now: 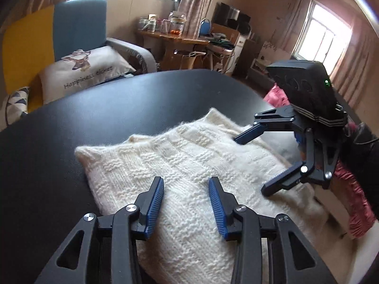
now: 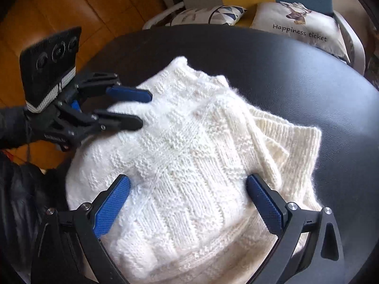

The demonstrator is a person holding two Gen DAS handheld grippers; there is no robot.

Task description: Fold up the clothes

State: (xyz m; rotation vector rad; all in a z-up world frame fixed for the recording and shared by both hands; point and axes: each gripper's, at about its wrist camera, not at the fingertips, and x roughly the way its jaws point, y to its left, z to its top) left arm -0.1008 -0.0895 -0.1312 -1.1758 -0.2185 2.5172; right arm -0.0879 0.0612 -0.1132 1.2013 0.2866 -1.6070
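Observation:
A cream knitted sweater [image 1: 180, 189] lies folded into a thick bundle on the round black table [image 1: 94, 118]; it also shows in the right wrist view [image 2: 189, 156]. My left gripper [image 1: 186, 182] is open just above the sweater's near part, holding nothing; it shows in the right wrist view [image 2: 145, 110] at the sweater's left edge. My right gripper [image 2: 188, 187] is open wide over the sweater, holding nothing; it appears in the left wrist view [image 1: 251, 165] at the sweater's right side. A ribbed edge of the sweater [image 2: 296, 142] sticks out at the right.
An armchair with a "Happiness ticket" cushion [image 1: 87, 71] stands behind the table [image 2: 296, 75]. A pink garment [image 1: 355, 201] lies right of the table. A cluttered wooden desk [image 1: 175, 37] stands at the far wall. Wooden floor [image 2: 59, 7] shows at the left.

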